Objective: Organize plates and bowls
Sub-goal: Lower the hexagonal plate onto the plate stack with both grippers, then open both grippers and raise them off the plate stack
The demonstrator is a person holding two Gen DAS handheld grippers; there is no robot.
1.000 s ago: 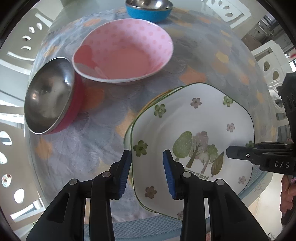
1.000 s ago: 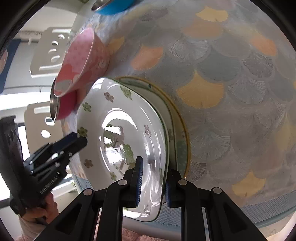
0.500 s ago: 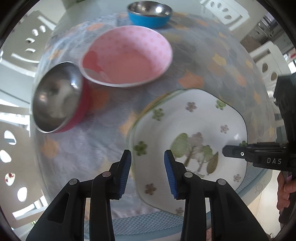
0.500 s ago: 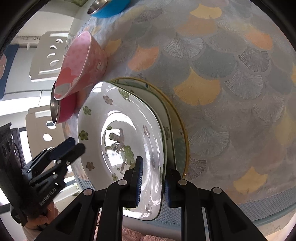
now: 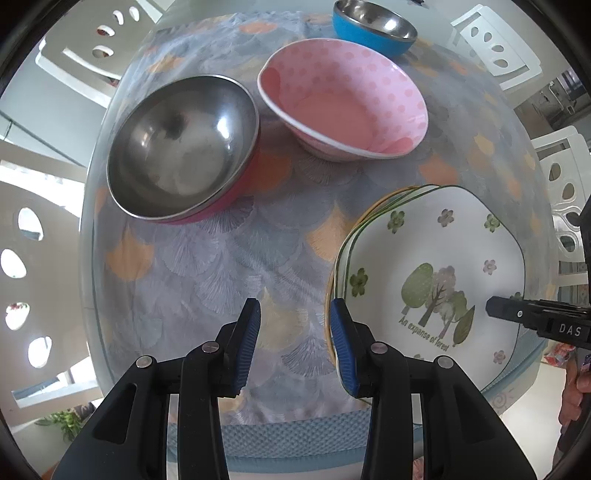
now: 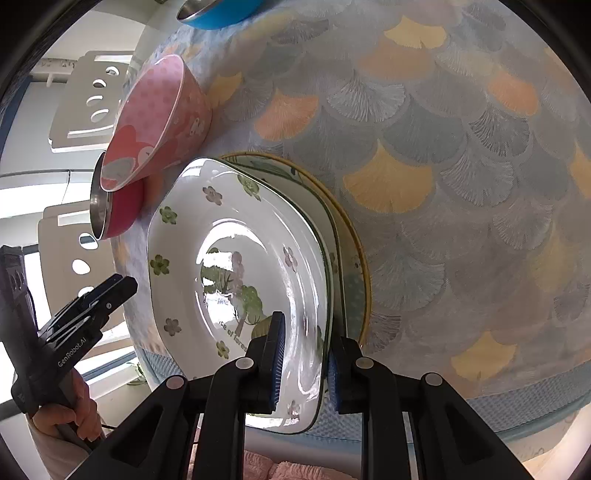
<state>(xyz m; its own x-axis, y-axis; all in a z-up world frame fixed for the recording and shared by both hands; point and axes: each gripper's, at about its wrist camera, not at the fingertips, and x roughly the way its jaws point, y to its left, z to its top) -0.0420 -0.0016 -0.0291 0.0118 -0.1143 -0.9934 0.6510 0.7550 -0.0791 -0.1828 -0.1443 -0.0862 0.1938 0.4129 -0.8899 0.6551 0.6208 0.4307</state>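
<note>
A white plate with flowers and trees (image 6: pixel 229 258) lies on top of two other plates (image 6: pixel 354 266) near the table's front edge. My right gripper (image 6: pixel 304 354) is shut on the top plate's near rim, one pad inside and one under it. In the left wrist view the same white plate (image 5: pixel 443 258) sits at the right. My left gripper (image 5: pixel 293 332) stands open over bare cloth just left of the stack, with nothing between its pads. Further back are a steel bowl with a red outside (image 5: pixel 181 147), a pink dotted bowl (image 5: pixel 343 99) and a blue steel bowl (image 5: pixel 373 22).
The table wears a fan-patterned cloth (image 6: pixel 461 166) with a blue trim at its front edge (image 5: pixel 295 432). White chairs (image 5: pixel 561 192) stand around it. A person's hand (image 6: pixel 74 413) grips the left gripper's handle beyond the table's edge.
My left gripper has slid left off the white plate's rim and now hangs over bare cloth, its jaws a little wider. The right gripper has kept its hold and place.
</note>
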